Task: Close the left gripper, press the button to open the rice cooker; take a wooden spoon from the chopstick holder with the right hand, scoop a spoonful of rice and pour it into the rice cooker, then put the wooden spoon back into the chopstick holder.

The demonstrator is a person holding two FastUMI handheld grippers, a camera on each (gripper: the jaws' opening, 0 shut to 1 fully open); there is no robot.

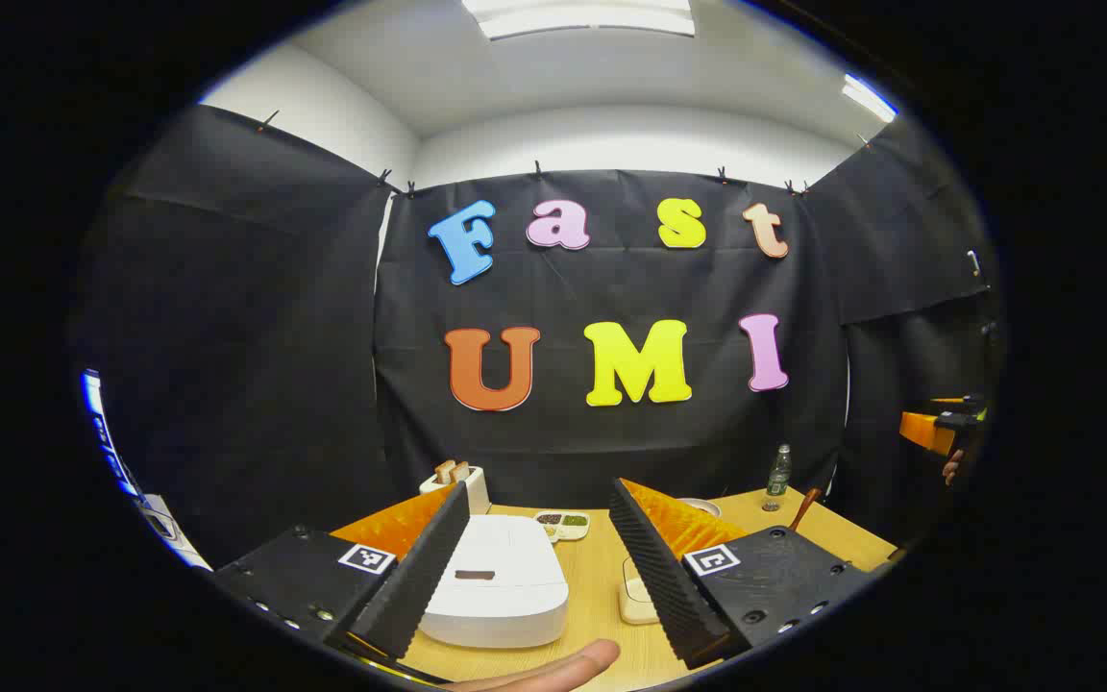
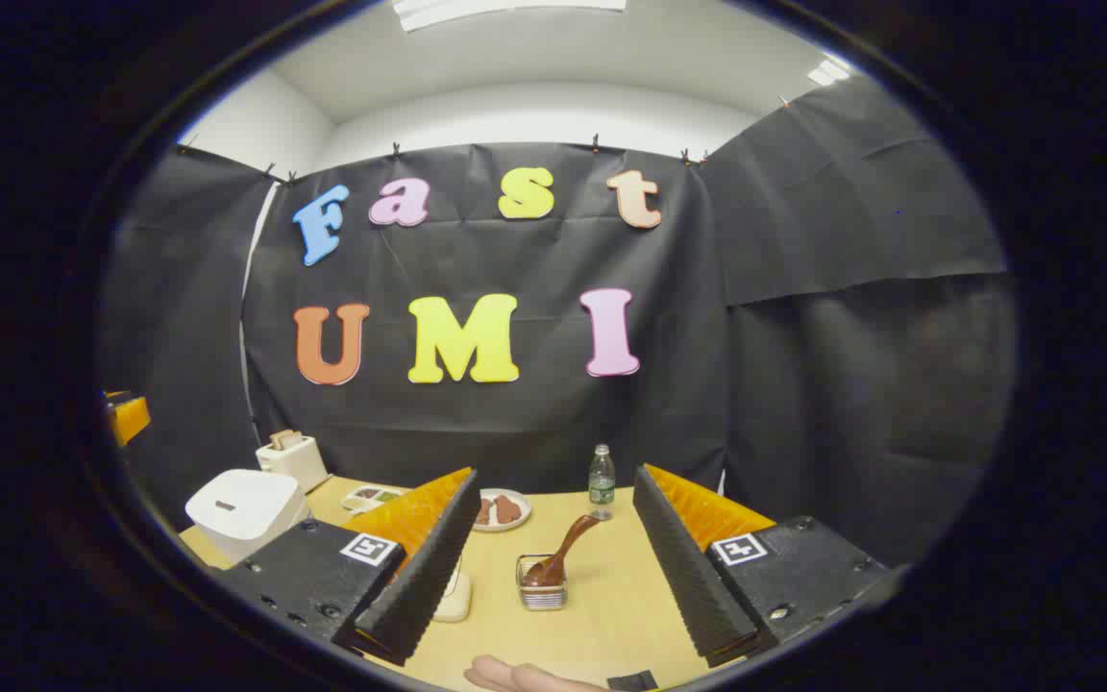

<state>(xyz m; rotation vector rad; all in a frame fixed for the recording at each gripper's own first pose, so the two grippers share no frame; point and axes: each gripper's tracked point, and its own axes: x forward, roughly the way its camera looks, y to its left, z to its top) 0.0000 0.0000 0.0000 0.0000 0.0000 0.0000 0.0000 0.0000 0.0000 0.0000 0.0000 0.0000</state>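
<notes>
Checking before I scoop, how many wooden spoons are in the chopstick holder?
1: a single wooden spoon leans in the chopstick holder between the right gripper's open fingers. Anything shorter inside may be hidden.

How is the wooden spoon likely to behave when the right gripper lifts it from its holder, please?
The wooden spoon looks rigid and probably light. It leans in the small holder, which might tip or drag along.

Black cloth walls [image 2: 851, 288], white ceiling [image 1: 611, 86] w/ light panels [image 1: 578, 17], wooden table [image 2: 602, 605]
</notes>
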